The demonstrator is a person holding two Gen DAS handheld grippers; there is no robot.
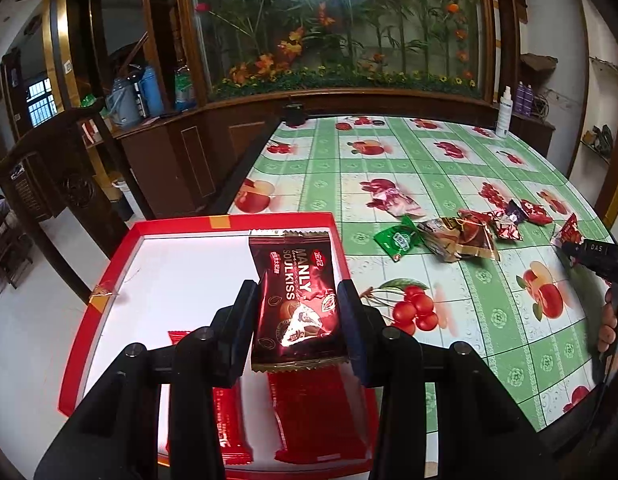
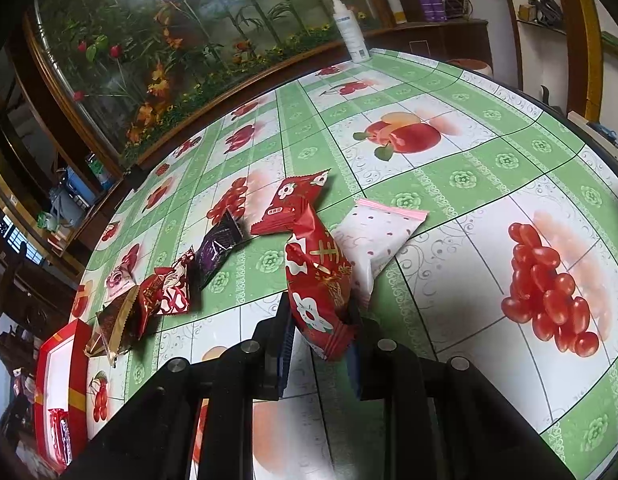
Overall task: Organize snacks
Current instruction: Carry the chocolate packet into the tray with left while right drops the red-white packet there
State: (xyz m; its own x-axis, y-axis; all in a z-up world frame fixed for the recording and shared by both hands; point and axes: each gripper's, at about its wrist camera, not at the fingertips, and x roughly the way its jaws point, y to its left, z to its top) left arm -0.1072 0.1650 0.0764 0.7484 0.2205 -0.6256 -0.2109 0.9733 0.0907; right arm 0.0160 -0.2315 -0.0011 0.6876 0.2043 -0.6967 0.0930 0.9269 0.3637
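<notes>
Snack packets were the main things here. The left gripper (image 1: 299,312) was clamped on a dark red snack pack (image 1: 295,300), one finger pressing each side. It was shiny, with zigzag edges and a picture of a round brown treat. Big pale letters on it said "MANLY SOULKISS". It hung in the middle of the left wrist frame, over a red box (image 1: 197,222) with a white inside. Two bright red packets (image 1: 317,416) lay flat in the box, at the bottom of the frame.

The right gripper (image 2: 319,338) was clamped on a red packet (image 2: 319,284) with white flowers and gold writing that was too hard to read. This packet stood up in the middle of the right wrist frame, above the table (image 2: 469,184) with its green cloth and fruit pictures.

A white dotted bag (image 2: 375,240) with a pink top lay just behind it. More snacks lay to the left: a red flowery pack (image 2: 293,204), a purple pack (image 2: 219,248) and a brown one (image 2: 113,320). A white spray bottle (image 2: 349,28) stood at the top of the frame
</notes>
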